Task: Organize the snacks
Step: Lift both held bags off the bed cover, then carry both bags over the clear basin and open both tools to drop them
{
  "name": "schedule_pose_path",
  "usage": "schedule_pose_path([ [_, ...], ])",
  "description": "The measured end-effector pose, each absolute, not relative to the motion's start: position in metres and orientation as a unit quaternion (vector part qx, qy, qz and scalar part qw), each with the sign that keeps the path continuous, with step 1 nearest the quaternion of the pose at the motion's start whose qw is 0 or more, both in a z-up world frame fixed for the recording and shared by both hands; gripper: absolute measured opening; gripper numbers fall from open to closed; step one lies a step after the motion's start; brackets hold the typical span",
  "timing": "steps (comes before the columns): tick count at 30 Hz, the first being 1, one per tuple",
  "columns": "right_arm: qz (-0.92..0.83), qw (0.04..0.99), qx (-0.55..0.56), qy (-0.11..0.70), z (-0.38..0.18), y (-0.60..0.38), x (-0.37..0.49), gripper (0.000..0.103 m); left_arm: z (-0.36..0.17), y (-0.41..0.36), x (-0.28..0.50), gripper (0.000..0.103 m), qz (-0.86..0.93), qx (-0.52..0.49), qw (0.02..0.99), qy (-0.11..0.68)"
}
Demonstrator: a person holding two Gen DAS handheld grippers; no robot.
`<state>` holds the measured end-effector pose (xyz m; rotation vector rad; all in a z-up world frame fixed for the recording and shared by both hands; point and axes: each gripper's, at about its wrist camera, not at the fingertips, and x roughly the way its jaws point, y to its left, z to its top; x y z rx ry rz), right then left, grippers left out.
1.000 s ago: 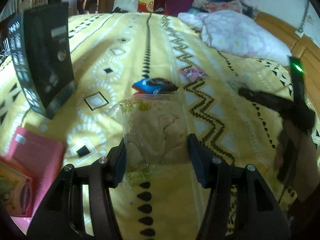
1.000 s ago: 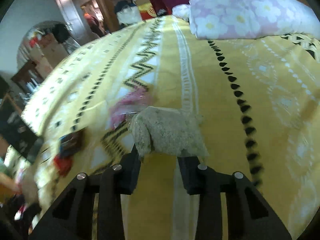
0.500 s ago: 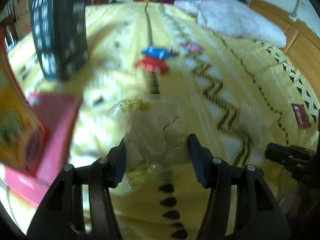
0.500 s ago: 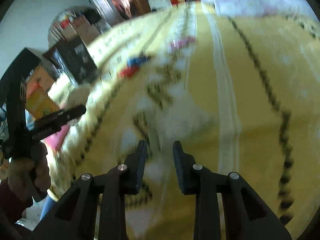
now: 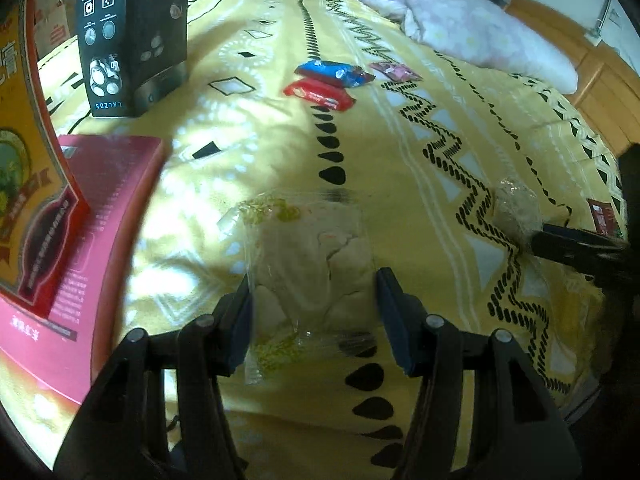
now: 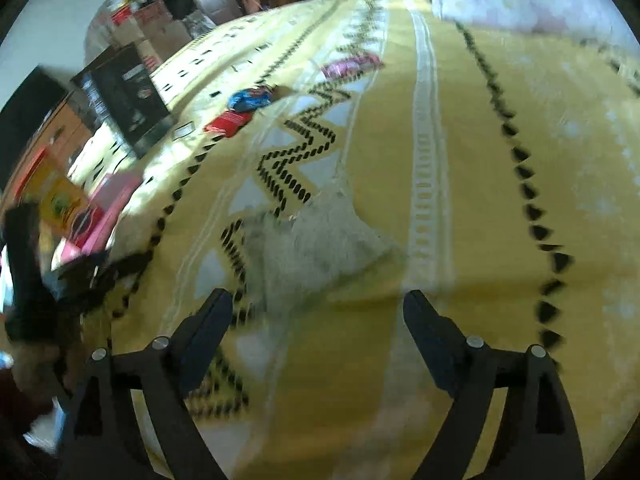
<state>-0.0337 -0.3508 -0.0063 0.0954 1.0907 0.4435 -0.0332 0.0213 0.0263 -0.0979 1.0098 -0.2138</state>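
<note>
My left gripper (image 5: 312, 312) is shut on a clear-wrapped beige pastry (image 5: 308, 264), held above the yellow patterned bedspread (image 5: 240, 128). My right gripper (image 6: 318, 320) is open; a grey-beige wrapped snack (image 6: 316, 248) lies on the bedspread just beyond its fingertips, blurred. That snack also shows in the left wrist view (image 5: 516, 208), beside the right gripper's dark fingers (image 5: 576, 244). A blue packet (image 5: 332, 70), a red packet (image 5: 320, 94) and a pink packet (image 5: 396, 71) lie farther up the bed.
A pink box (image 5: 76, 240) and an orange-red box (image 5: 24, 152) stand at the left. A tall black box (image 5: 132, 36) stands behind them. A pink floral quilt (image 5: 480, 36) lies at the far right. A small dark red packet (image 5: 604, 216) lies at the right edge.
My right gripper has opened and let go of the grey-beige snack, which now lies on the bedspread. My left gripper has pulled back toward the boxes, still holding the pastry.
</note>
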Motion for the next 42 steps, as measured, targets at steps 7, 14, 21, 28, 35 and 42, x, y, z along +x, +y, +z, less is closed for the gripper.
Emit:
schedule_pose_path([
  [7, 0.217, 0.839, -0.059, 0.495, -0.016, -0.330, -0.009, 0.091, 0.025, 0.022, -0.030, 0.058, -0.107, -0.047, 0.865, 0.488],
  [14, 0.220, 0.844, 0.026, 0.488, -0.022, -0.339, 0.010, 0.084, 0.028, 0.016, -0.027, 0.058, -0.111, -0.045, 0.866, 0.486],
  [21, 0.207, 0.860, 0.030, 0.466, -0.009, -0.345, 0.002, 0.058, 0.048, 0.020, -0.030, 0.058, -0.107, -0.042, 0.878, 0.465],
  [28, 0.205, 0.894, 0.039, 0.397, 0.058, -0.350, -0.027, 0.058, 0.108, 0.030, -0.039, 0.057, -0.116, -0.048, 0.907, 0.401],
  [35, 0.252, 0.916, 0.035, 0.311, 0.162, -0.306, -0.041, 0.058, 0.196, 0.067, -0.054, 0.057, -0.101, -0.069, 0.942, 0.313],
  [42, 0.372, 0.893, 0.034, 0.252, 0.251, -0.191, -0.046, 0.058, 0.265, 0.168, -0.075, 0.057, 0.005, -0.085, 0.966, 0.244],
])
